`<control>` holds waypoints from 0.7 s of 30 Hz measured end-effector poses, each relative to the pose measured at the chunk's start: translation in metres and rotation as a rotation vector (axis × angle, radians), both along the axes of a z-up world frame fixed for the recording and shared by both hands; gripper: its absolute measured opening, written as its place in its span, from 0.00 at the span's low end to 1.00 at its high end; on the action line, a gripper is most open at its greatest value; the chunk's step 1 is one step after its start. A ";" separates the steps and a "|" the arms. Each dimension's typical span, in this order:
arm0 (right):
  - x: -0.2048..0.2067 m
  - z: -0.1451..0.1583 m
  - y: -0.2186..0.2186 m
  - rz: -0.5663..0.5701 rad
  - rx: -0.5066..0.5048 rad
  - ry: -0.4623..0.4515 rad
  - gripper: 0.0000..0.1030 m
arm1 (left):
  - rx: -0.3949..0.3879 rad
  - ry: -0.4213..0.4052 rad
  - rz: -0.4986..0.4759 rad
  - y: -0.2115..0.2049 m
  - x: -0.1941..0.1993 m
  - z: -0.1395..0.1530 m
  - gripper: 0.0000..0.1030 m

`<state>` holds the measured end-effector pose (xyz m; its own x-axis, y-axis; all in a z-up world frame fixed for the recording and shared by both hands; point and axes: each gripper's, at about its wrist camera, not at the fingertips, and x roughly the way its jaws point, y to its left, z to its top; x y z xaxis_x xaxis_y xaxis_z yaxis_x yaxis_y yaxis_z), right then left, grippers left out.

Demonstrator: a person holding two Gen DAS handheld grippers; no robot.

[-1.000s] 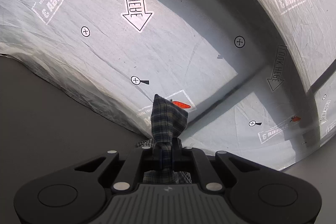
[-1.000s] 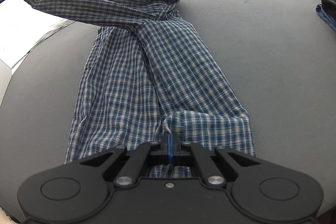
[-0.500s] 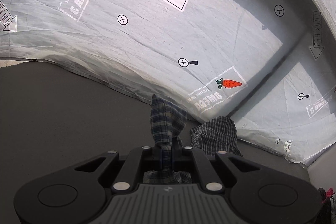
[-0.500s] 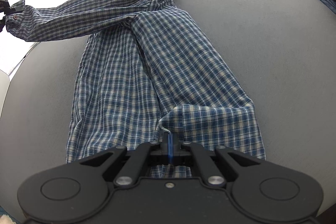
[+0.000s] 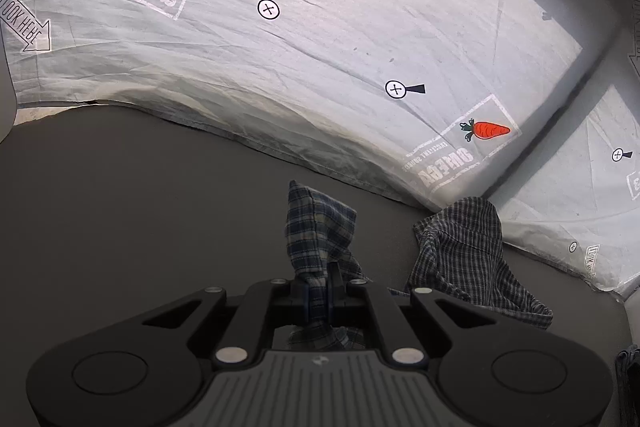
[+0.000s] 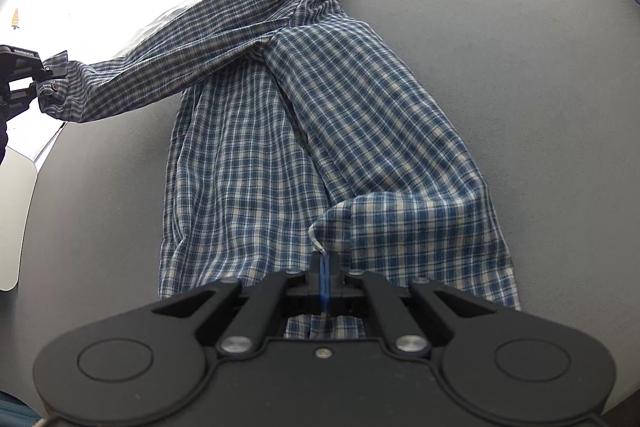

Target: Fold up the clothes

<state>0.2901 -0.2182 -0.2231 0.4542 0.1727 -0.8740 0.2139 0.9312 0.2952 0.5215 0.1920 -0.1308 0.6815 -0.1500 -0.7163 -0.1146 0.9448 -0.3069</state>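
Shirt (image 6: 320, 131), blue plaid, long-sleeved, lies lengthwise on grey worktop (image 6: 500, 47), sides folded inward. Left tongs (image 5: 326, 279) pinch sleeve cuff (image 6: 54, 91), held out sideways; right tongs (image 6: 324, 267) pinch hem. Sleeve and cross folds remain.

Your left matte black plastic two-finger gripper (image 5: 326, 281) has a ribbed grey panel at its base, two round embossed discs and silver screw heads on its linkage arms. Your right matte black gripper (image 6: 325, 269) matches, with a smooth base and blue finger pads.
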 end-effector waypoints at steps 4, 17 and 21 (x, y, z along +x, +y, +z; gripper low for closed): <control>-0.002 -0.010 0.003 -0.002 0.031 0.024 0.01 | 0.012 0.044 0.030 0.004 0.002 -0.013 0.08; -0.010 -0.005 -0.003 -0.025 0.075 0.018 0.18 | 0.091 0.216 0.088 0.007 -0.033 -0.066 0.35; -0.011 0.001 -0.009 -0.031 0.083 0.001 0.23 | 0.109 0.253 0.129 0.013 -0.054 -0.077 0.41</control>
